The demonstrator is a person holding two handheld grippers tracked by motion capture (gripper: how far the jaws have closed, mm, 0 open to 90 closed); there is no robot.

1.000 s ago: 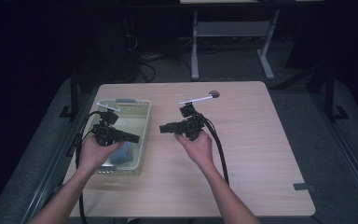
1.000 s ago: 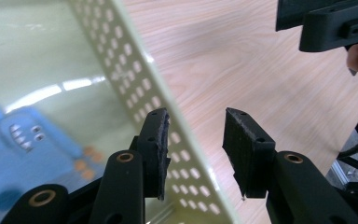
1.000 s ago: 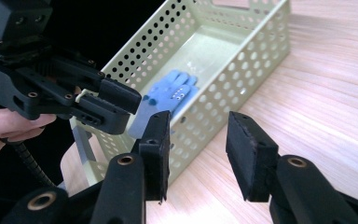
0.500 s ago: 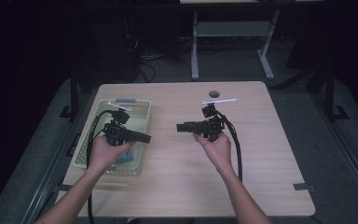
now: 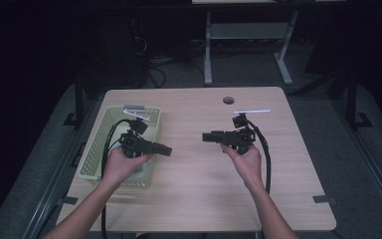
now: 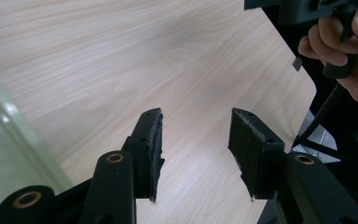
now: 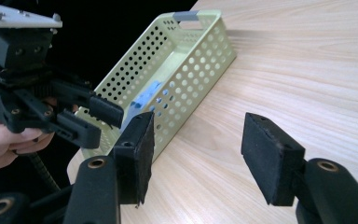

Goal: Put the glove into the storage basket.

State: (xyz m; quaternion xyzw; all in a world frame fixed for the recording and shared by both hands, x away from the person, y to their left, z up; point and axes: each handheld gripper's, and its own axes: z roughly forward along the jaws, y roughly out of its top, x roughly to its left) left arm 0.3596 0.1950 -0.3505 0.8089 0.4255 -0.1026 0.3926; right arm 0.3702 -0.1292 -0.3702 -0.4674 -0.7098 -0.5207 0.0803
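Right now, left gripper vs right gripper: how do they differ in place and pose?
The left gripper sits at the basket's right wall and points right; the right gripper is over bare table and points left. The left gripper is nearer the person's edge; the right gripper is a little farther up the table. Shared: both open, nothing between the fingers, tips facing each other across a gap.

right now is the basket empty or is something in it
Not empty: the right gripper view shows a blue object lying inside the green basket, seen through its perforated wall.
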